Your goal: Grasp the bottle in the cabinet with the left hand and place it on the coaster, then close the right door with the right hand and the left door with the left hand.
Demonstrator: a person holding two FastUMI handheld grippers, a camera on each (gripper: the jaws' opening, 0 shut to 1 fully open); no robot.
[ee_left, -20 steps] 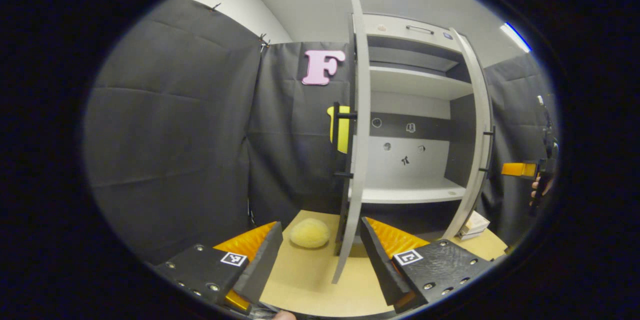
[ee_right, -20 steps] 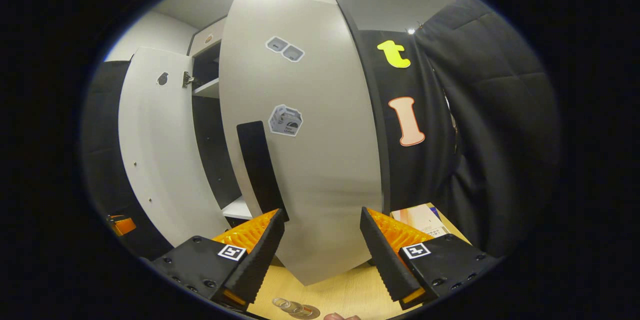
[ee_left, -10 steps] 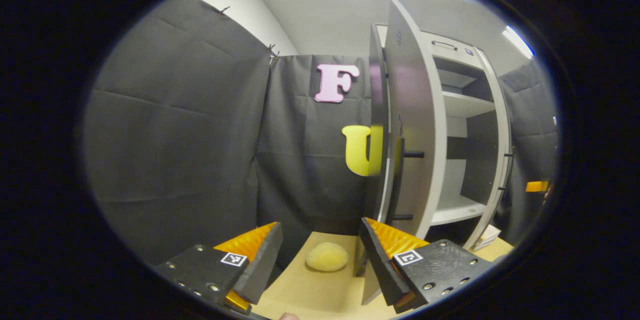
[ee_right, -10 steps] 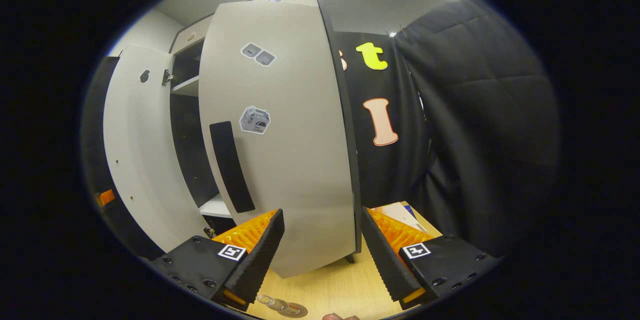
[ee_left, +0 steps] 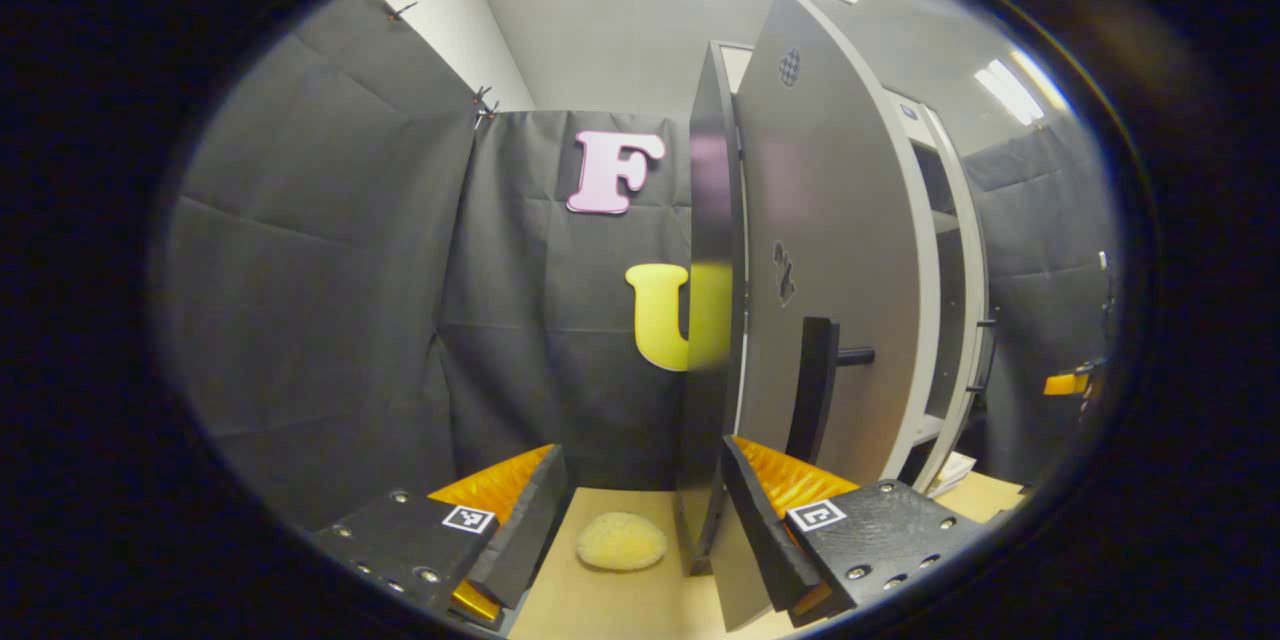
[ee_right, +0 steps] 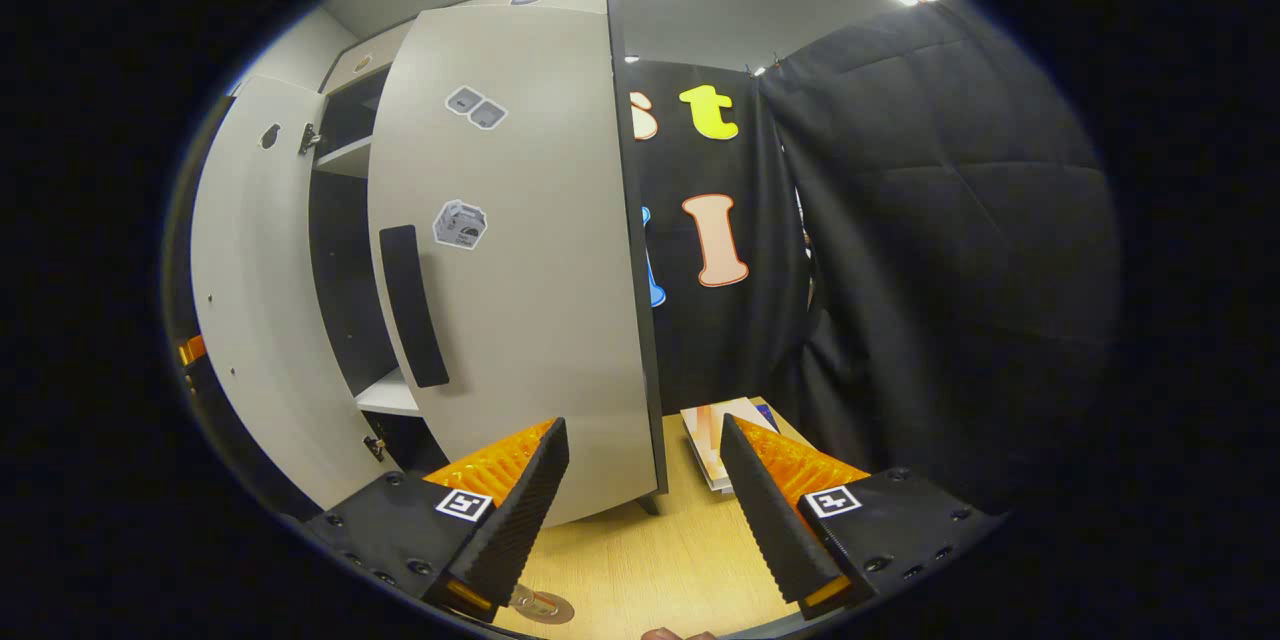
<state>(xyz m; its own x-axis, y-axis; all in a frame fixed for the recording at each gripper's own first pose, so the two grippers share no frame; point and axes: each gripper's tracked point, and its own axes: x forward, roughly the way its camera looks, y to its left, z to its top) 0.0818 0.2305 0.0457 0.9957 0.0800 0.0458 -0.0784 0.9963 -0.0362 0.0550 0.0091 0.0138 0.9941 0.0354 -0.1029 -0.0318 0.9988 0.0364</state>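
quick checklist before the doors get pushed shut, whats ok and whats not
1. Left gripper open, nothing held: ok.
2. Right gripper open, nothing held: ok.
3. Left door ajar, its lower edge just beside the left gripper's right finger; contact: cannot tell.
4. Right door ajar, a gap to the left door; right gripper in front of its lower edge; contact: cannot tell.
5. Shelf part seen in the gap bare, nothing sticking out: ok.
6. Bottle on coaster: cannot tell; a small round thing lies on the table by the right gripper.
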